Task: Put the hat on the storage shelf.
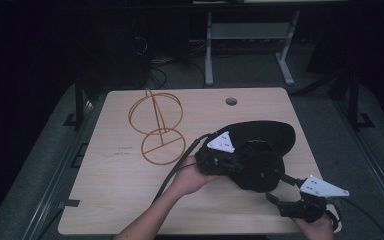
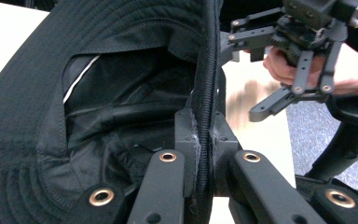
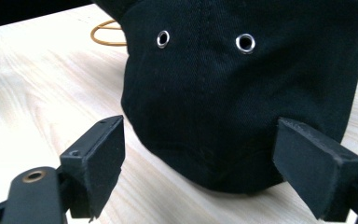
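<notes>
Wire hoops of a gold hat stand (image 1: 157, 131) sat at the left of the wooden table (image 1: 110, 200), well apart from the work. Nearer the middle, the left gripper (image 1: 215, 159) had its jaws clamped tight on the stitched brim edge of a black bucket hat (image 1: 260, 150) — the left gripper view showed that edge (image 2: 206, 93) pinched between the two pads, with the hat's lining open beside it. The hat itself lay on the table right of centre, its crown (image 3: 242, 102) toward the right gripper (image 1: 285, 202), which hovered just beside it at the front right corner with jaws spread wide and nothing between them. By my reading, the step in hand was taking hold of the hat for lifting, one side secured and the other not yet. The next move would call for the right gripper to ease forward and close on the fabric — presumably before carrying the hat over to the stand.
</notes>
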A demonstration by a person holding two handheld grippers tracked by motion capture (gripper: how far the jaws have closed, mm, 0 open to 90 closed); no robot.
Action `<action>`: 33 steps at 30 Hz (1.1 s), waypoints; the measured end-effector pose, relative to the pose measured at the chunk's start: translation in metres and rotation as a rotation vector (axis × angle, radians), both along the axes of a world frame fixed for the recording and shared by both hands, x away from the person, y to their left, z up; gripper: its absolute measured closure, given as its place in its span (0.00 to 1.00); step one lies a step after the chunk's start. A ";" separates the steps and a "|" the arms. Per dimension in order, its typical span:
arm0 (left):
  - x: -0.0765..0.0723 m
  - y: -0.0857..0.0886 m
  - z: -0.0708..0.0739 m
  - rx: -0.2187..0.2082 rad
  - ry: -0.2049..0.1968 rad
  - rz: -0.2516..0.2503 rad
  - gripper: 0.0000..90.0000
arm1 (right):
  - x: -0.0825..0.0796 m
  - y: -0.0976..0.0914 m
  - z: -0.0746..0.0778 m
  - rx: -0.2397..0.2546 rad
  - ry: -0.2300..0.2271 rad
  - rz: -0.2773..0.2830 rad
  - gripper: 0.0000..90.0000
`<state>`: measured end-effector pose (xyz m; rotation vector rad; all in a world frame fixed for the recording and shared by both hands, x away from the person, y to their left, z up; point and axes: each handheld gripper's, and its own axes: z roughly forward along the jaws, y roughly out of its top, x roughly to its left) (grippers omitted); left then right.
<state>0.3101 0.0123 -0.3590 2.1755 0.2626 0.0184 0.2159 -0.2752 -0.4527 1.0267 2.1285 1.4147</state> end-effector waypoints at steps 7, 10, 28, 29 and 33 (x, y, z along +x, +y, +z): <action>-0.005 -0.009 0.003 -0.007 0.001 -0.033 0.95 | 0.008 0.006 -0.008 -0.006 -0.006 -0.008 0.34; -0.007 -0.011 0.003 -0.003 -0.003 -0.039 0.95 | 0.009 0.006 -0.010 -0.003 -0.011 -0.014 0.42; -0.017 0.006 -0.004 0.086 -0.058 -0.033 0.60 | 0.002 0.001 -0.010 -0.012 -0.052 -0.003 0.97; -0.017 0.009 -0.004 0.087 -0.058 -0.030 0.58 | 0.002 0.001 -0.010 -0.013 -0.055 -0.005 0.97; -0.017 0.017 -0.002 0.088 -0.058 -0.001 0.48 | 0.001 0.001 -0.009 -0.018 -0.061 -0.005 0.97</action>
